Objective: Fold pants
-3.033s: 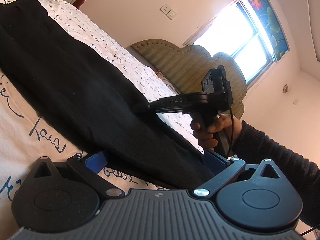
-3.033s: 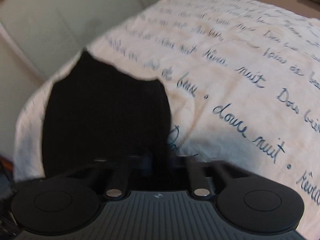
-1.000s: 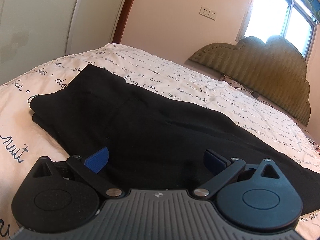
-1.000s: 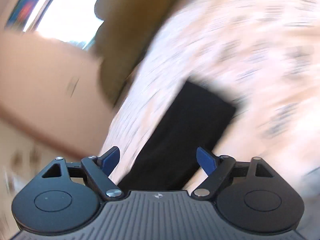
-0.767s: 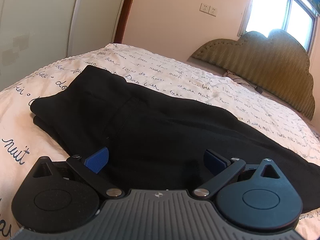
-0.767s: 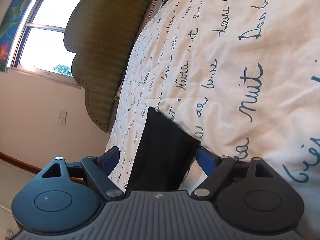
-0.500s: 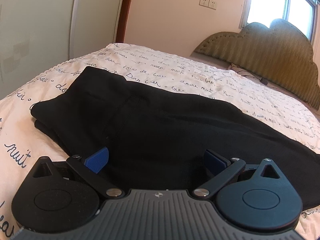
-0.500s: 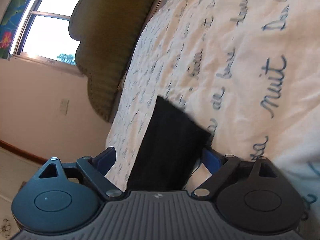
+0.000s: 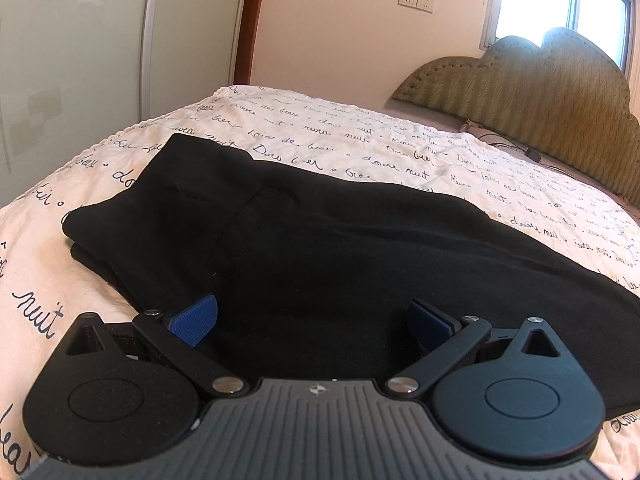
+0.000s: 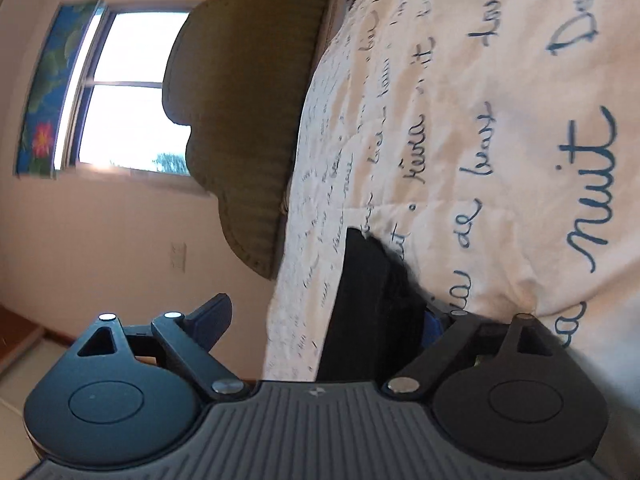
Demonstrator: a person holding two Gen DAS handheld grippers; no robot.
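Black pants (image 9: 340, 240) lie folded lengthwise on the white bedspread (image 9: 360, 140), waist end at the left, legs running off to the right. My left gripper (image 9: 312, 320) hovers open over the seat area, both blue pads apart with fabric below them. The right wrist view is rolled sideways. In it the leg end of the pants (image 10: 364, 300) reaches in between the fingers of my right gripper (image 10: 324, 316). Its jaws stand wide open. The fabric lies against the right finger (image 10: 434, 322) and well clear of the left one.
A padded olive headboard (image 9: 540, 88) closes the far end of the bed, with a dark cable (image 9: 520, 148) on the sheet near it. Pale wardrobe doors (image 9: 80, 60) stand beyond the bed's left edge. A bright window (image 10: 132, 92) is set in the wall.
The right gripper has steadied and closed in on the leg end, jaws a little wider than a second ago. The left gripper has only tilted slightly over the waist end.
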